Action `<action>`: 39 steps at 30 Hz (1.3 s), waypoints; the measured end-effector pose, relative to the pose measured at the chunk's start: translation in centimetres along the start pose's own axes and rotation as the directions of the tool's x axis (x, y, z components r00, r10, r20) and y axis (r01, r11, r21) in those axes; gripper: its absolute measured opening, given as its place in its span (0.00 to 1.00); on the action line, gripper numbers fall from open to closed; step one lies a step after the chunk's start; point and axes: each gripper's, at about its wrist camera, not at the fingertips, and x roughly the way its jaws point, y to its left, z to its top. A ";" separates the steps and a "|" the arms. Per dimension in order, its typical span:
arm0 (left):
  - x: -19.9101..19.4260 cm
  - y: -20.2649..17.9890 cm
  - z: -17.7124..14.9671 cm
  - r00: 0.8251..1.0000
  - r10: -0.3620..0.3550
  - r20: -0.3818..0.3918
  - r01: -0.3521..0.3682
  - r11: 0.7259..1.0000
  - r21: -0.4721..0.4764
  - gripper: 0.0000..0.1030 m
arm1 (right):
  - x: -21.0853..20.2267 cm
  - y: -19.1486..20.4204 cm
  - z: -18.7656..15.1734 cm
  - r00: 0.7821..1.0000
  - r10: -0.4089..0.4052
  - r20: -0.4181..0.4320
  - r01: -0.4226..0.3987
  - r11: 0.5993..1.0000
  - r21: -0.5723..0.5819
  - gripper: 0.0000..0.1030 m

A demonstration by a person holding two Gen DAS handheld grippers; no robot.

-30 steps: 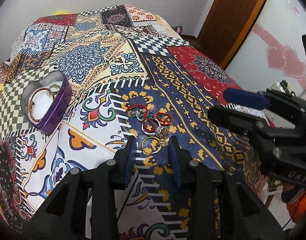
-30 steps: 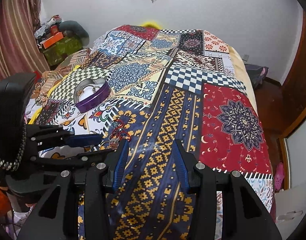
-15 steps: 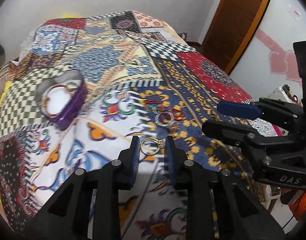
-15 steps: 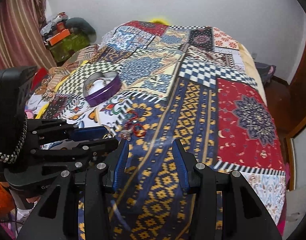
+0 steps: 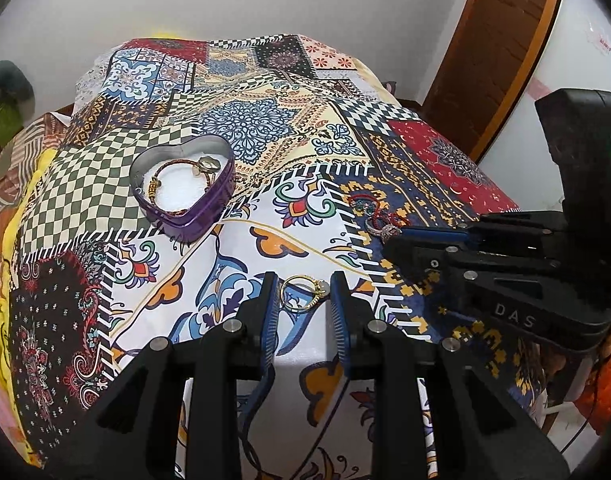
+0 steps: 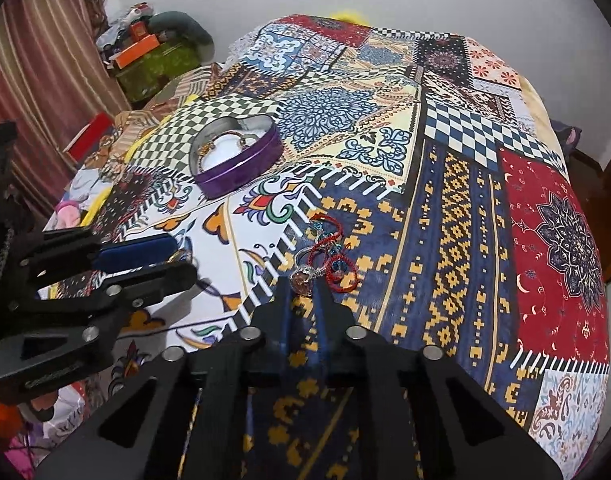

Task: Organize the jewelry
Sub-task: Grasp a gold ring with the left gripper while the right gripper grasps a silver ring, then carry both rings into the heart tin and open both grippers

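My left gripper [image 5: 301,300] clamps the gold ring [image 5: 304,293]; my right gripper [image 6: 303,286], marked "DAS", has just been closing onto the stone ring [image 6: 301,276], twelve o'clock.

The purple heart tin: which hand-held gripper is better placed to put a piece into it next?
Left. The left hand-held gripper already holds a gold ring, nearer the tin; the right has only just closed at the pile.

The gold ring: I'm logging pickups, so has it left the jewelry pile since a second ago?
Yes. The gold ring, clamped in the left gripper, has moved left off the jewelry pile, toward the purple heart tin.
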 end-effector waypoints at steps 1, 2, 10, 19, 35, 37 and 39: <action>0.0 0.0 0.0 1.000 -0.001 0.002 0.001 1.000 0.000 0.24 | -0.2 0.0 -0.1 1.000 -0.002 0.004 0.002 1.000 0.005 0.09; -0.1 0.0 0.1 1.000 -0.002 0.005 0.002 1.000 -0.001 0.24 | -0.3 0.0 -0.2 1.000 -0.003 0.005 0.003 1.000 0.008 0.08; -1.0 0.3 0.3 0.999 -0.004 0.039 0.005 1.000 -0.013 0.24 | -2.1 0.3 -0.7 1.000 -0.013 0.015 0.013 1.000 -0.001 0.04; -3.1 0.7 0.2 0.996 0.007 0.084 -0.006 1.000 -0.016 0.24 | -3.2 0.9 -0.3 0.999 -0.038 0.033 0.038 0.999 -0.006 0.06; -3.1 1.4 -0.2 0.996 0.003 0.086 -0.001 1.000 -0.014 0.24 | 0.5 0.9 -0.3 0.985 -0.170 0.021 0.170 0.985 -0.002 0.11; -3.0 1.7 -0.2 0.996 0.000 0.086 0.001 1.000 -0.018 0.24 | 0.3 1.0 -0.3 0.986 -0.166 0.022 0.166 0.986 0.003 0.10; -3.0 2.0 -0.2 0.996 -0.001 0.086 0.003 1.000 -0.019 0.24 | 0.2 1.0 -0.4 0.985 -0.171 0.020 0.171 0.985 0.006 0.10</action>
